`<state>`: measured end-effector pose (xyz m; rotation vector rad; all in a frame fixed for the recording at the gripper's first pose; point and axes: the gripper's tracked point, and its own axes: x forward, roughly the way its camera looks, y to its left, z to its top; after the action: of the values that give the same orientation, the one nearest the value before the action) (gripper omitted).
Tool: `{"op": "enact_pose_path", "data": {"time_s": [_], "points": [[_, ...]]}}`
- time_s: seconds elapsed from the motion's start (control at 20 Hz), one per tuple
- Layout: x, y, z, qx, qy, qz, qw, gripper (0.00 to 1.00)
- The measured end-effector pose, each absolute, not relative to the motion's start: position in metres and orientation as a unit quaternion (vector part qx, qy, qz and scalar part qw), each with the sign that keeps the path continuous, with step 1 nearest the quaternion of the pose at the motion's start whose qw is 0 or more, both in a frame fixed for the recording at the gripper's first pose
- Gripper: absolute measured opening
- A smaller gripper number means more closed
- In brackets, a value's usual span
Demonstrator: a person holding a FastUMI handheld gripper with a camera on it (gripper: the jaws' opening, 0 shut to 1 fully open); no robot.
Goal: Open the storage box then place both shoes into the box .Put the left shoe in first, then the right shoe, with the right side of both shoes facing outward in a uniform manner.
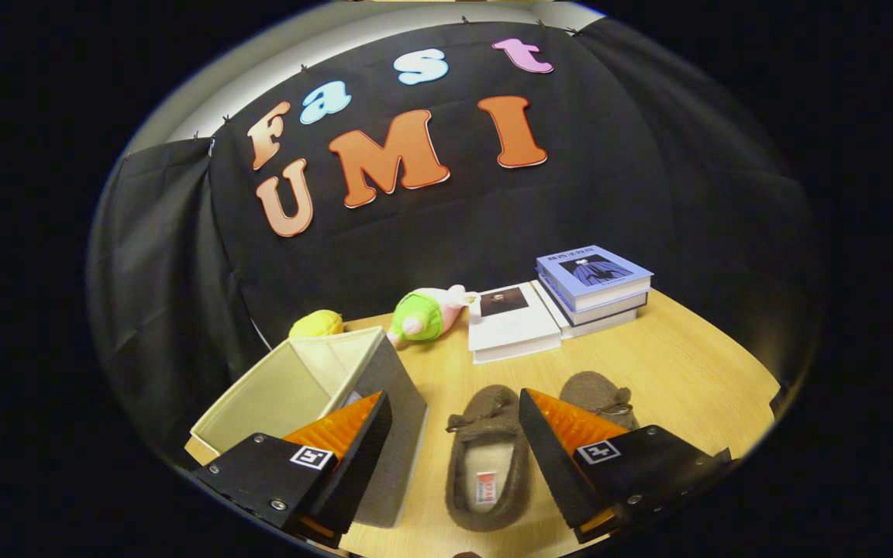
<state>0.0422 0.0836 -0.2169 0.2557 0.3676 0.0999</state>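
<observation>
Between the spread tongs (454, 434) lies a brown fuzzy slipper (487, 457).

The hand-held gripper (454, 434) hangs with fingers spread wide, nothing between them but one shoe (487, 457) lying on the surface (694, 364). At 11 o'clock the box (315, 387) stands open-topped, its wall just beside one finger. A second shoe (598, 395) lies at 1 o'clock, partly behind the other finger. Bare wood runs ahead to the books (563, 302) and toys (423, 314) at 12.

Two shoes (488, 457), one box (315, 387), three books (594, 279), two toys (423, 314).
</observation>
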Motion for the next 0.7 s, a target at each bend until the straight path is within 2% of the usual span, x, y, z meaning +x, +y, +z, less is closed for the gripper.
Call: {"op": "enact_pose_path", "data": {"time_s": [0.45, 0.7], "points": [[0.038, 0.071, -0.279, 0.092, 0.234, 0.014, 0.968, 0.97], [0.044, 0.069, -0.299, 0.086, 0.257, 0.002, 0.963, 0.88]]}}
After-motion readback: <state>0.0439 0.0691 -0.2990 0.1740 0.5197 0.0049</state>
